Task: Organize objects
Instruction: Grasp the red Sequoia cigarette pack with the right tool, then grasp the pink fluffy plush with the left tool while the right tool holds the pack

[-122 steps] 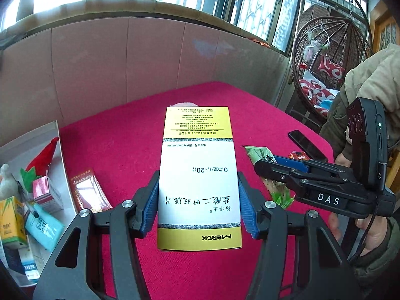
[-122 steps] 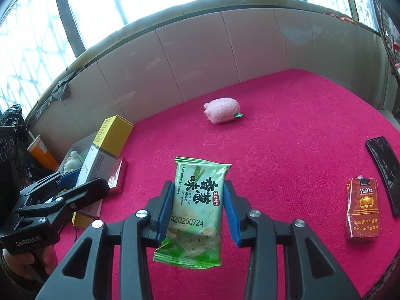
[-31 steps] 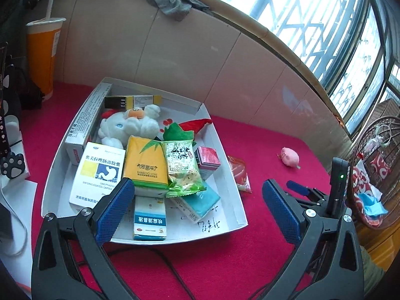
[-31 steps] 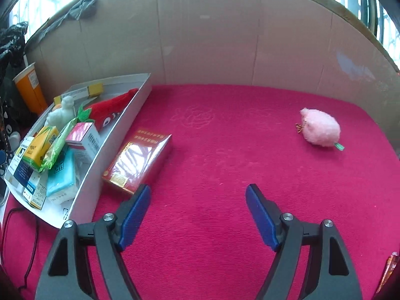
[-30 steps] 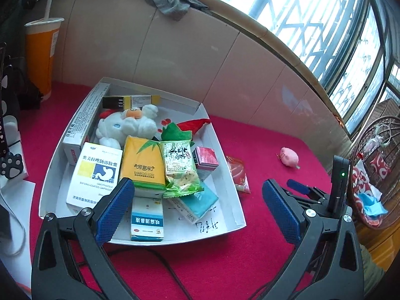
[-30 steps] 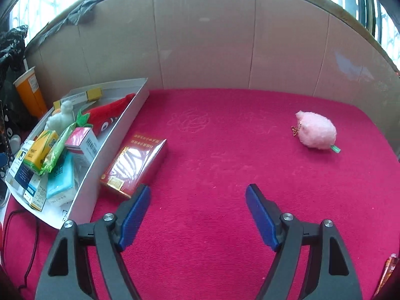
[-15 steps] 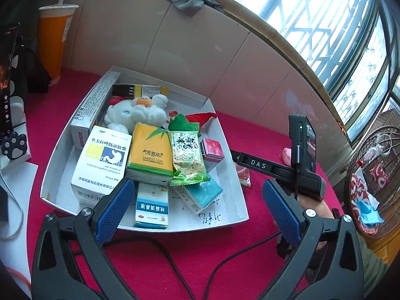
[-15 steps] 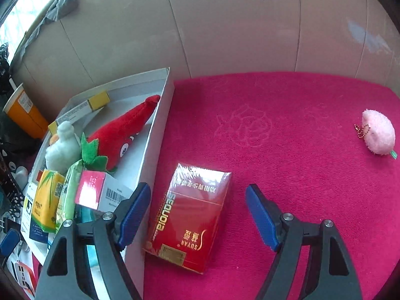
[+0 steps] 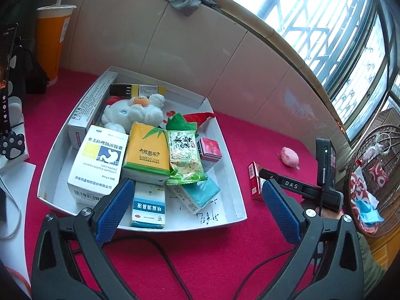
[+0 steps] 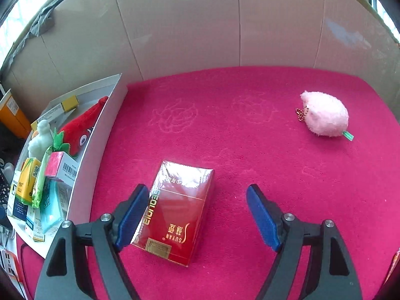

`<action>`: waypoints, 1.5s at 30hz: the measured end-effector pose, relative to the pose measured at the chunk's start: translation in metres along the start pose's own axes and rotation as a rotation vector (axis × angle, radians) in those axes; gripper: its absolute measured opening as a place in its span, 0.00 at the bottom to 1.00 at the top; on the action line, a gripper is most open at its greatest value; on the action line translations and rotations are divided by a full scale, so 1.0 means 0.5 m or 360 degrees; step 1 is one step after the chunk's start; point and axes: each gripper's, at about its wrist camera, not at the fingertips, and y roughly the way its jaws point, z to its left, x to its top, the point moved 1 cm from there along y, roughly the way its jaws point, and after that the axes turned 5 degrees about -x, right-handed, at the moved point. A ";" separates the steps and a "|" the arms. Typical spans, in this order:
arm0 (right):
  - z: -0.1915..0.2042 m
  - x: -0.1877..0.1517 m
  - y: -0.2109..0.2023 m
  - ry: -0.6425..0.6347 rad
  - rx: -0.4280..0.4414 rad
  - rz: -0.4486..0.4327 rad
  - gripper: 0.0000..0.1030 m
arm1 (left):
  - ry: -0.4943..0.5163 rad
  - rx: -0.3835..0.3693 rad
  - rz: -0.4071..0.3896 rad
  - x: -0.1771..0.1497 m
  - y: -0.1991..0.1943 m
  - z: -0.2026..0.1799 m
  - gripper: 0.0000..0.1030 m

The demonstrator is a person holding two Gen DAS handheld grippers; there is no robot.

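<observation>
A red cigarette pack (image 10: pixel 175 212) lies flat on the red cloth, just right of the white tray (image 10: pixel 100 135). My right gripper (image 10: pixel 197 195) is open and straddles the pack. Its left pad is at the pack's left edge, and its right pad stands well clear of it. A pink plush (image 10: pixel 325 117) sits further off to the right. My left gripper (image 9: pixel 197 185) is open with nothing in it, above the near edge of the white tray (image 9: pixel 175 227). The tray holds a green snack packet (image 9: pixel 185 157), a yellow tissue pack (image 9: pixel 147 155), medicine boxes and a white plush (image 9: pixel 130 112).
An orange cup (image 9: pixel 51 37) and a phone on a stand (image 9: pixel 6 75) are left of the tray. A black cable (image 9: pixel 160 252) runs across the cloth in front of it. Tiled wall panels close off the back. A wicker chair (image 9: pixel 375 175) stands at the right.
My right gripper has moved in towards the tray and onto the red pack, which now lies between its fingers. My left gripper has stayed over the tray.
</observation>
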 end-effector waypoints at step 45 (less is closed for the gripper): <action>-0.412 -0.198 -0.095 0.0702 0.0243 -0.0321 0.42 | 0.0814 0.0010 0.0529 -0.006 0.707 -0.538 0.62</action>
